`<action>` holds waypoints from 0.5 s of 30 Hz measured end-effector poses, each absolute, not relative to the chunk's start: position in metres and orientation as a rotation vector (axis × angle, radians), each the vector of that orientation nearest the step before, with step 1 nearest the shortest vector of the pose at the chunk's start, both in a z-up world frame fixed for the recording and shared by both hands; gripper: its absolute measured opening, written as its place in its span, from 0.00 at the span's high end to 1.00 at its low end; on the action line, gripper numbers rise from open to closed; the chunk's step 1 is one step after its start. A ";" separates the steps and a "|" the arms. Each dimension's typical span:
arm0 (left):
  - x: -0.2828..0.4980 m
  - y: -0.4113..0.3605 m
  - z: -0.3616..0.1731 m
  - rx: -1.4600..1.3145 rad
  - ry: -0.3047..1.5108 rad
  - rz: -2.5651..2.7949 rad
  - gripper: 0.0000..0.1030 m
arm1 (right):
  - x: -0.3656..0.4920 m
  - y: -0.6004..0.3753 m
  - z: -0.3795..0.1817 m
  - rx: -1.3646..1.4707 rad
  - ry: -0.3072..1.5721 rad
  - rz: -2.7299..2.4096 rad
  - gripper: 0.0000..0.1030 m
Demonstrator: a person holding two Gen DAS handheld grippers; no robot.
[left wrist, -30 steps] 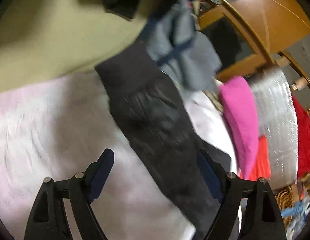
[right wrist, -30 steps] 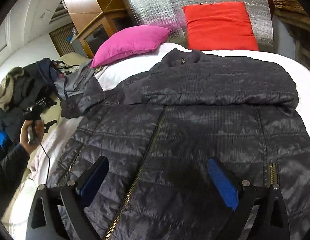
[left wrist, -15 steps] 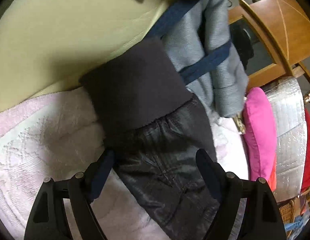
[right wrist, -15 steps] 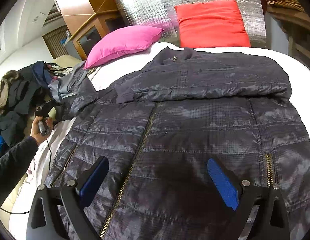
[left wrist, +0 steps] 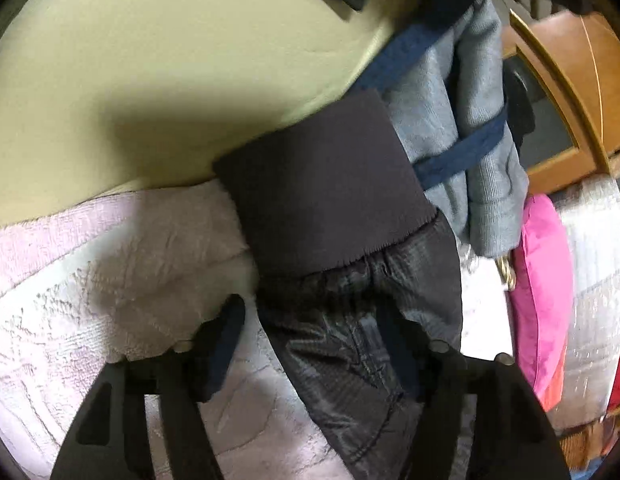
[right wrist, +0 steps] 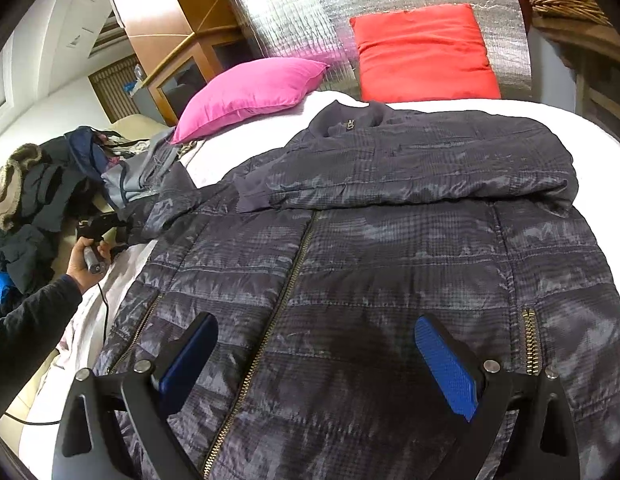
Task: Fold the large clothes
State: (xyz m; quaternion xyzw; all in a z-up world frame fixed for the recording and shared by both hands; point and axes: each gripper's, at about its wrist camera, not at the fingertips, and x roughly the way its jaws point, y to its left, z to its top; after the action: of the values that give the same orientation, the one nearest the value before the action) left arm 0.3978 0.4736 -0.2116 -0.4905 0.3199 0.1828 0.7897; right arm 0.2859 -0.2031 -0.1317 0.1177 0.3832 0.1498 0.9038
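Cuff [left wrist: 326,196] (left view only); jacket [right wrist: 390,260] spread.

One dark quilted zip-front jacket [right wrist: 390,248] lies under the claw; beyond it, two cushions: one magenta [right wrist: 249,92], one red [right wrist: 424,52].

A home bedroom is shown: a bed [right wrist: 237,152] with pillows [right wrist: 249,92], a wooden cabinet [right wrist: 177,40], clothes heaped [right wrist: 33,196] alongside.
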 end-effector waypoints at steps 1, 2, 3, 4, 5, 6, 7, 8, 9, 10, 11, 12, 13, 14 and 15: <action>0.399 0.472 -0.212 -1.051 0.691 0.396 0.33 | 0.286 -0.202 -0.131 0.239 0.789 0.311 0.03; 0.403 0.470 -0.213 -1.034 0.700 0.392 0.33 | 0.287 -0.201 -0.131 0.237 0.789 0.313 0.03; 0.406 0.468 -0.213 -1.009 0.708 0.390 0.35 | 0.287 -0.200 -0.131 0.236 0.790 0.315 0.03; 0.403 0.467 -0.213 -0.989 0.714 0.395 0.38 | 0.288 -0.200 -0.131 0.235 0.789 0.317 0.03; 0.406 0.467 -0.213 -0.967 0.724 0.401 0.50 | 0.288 -0.199 -0.131 0.236 0.789 0.319 0.03; 0.409 0.469 -0.215 -0.961 0.754 0.404 0.62 | 0.288 -0.199 -0.130 0.237 0.788 0.321 0.03; 0.417 0.468 -0.214 -0.957 0.758 0.412 0.71 | 0.288 -0.200 -0.130 0.241 0.788 0.321 0.03; 0.418 0.467 -0.211 -0.945 0.763 0.417 0.74 | 0.288 -0.201 -0.129 0.247 0.786 0.320 0.03; 0.418 0.464 -0.206 -0.916 0.766 0.429 0.79 | 0.288 -0.203 -0.128 0.256 0.785 0.317 0.03; 0.419 0.461 -0.201 -0.891 0.765 0.442 0.83 | 0.287 -0.205 -0.127 0.266 0.783 0.313 0.03; 0.418 0.456 -0.193 -0.861 0.758 0.454 0.84 | 0.287 -0.208 -0.126 0.276 0.777 0.307 0.03; 0.415 0.448 -0.179 -0.808 0.740 0.457 0.85 | 0.285 -0.211 -0.124 0.283 0.769 0.302 0.03; 0.414 0.439 -0.167 -0.766 0.725 0.452 0.86 | 0.284 -0.214 -0.121 0.290 0.761 0.298 0.03; 0.412 0.431 -0.154 -0.726 0.709 0.443 0.86 | 0.282 -0.216 -0.119 0.298 0.754 0.296 0.03; 0.407 0.418 -0.135 -0.685 0.681 0.424 0.87 | 0.280 -0.219 -0.117 0.305 0.747 0.295 0.03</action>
State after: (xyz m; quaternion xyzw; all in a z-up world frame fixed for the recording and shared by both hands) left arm 0.4071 0.4183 -0.1347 -0.3270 0.3249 0.2022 0.8641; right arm 0.2803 -0.2187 -0.1168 0.1477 0.3622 0.1429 0.9092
